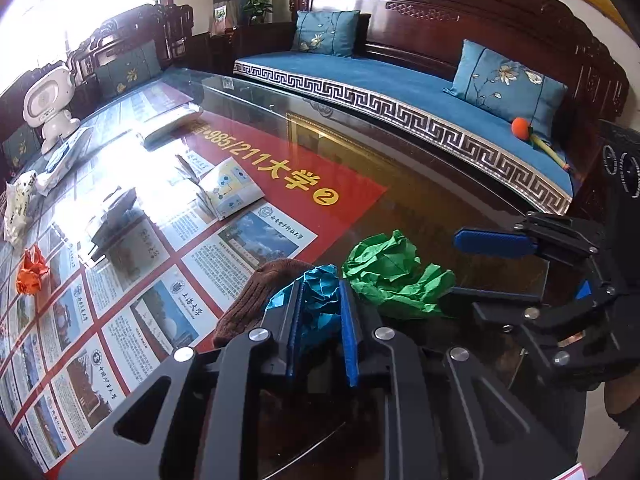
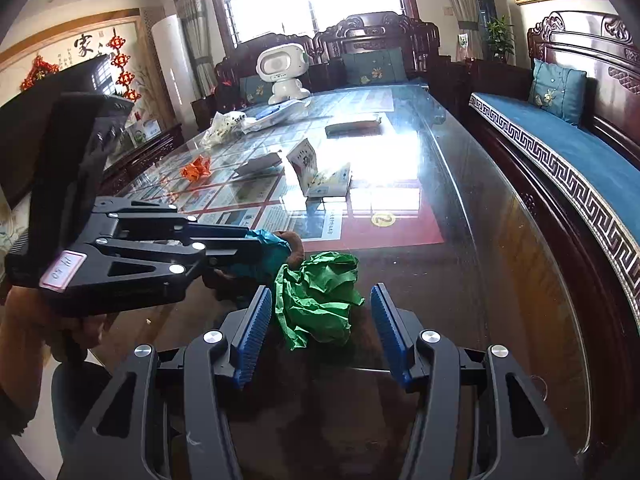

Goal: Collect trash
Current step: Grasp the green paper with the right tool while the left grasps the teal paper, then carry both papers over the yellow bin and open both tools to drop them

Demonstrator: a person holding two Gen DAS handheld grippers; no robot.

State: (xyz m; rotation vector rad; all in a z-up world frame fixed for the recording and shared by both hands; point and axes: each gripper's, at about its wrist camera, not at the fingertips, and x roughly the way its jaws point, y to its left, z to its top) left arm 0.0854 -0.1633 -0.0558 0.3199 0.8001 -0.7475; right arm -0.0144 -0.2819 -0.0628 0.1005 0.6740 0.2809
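Note:
My left gripper (image 1: 320, 308) is shut on a crumpled blue paper ball (image 1: 318, 300); it shows from the side in the right wrist view (image 2: 272, 250). A crumpled green paper ball (image 1: 394, 274) lies on the glass table just right of it. My right gripper (image 2: 320, 320) is open, its jaws on either side of the green ball (image 2: 320, 300), not touching it. A brown cloth (image 1: 260, 292) lies behind the blue ball. A crumpled orange paper (image 1: 32, 270) lies far left on the table, also in the right wrist view (image 2: 196, 170).
A glass-topped table (image 2: 500, 240) covers a red poster. On it are a folded booklet (image 1: 230, 192), a white robot toy (image 1: 50, 108), a white plastic bag (image 2: 220, 128) and a dark flat case (image 2: 352, 128). A blue-cushioned wooden sofa (image 1: 400, 92) runs along the table's side.

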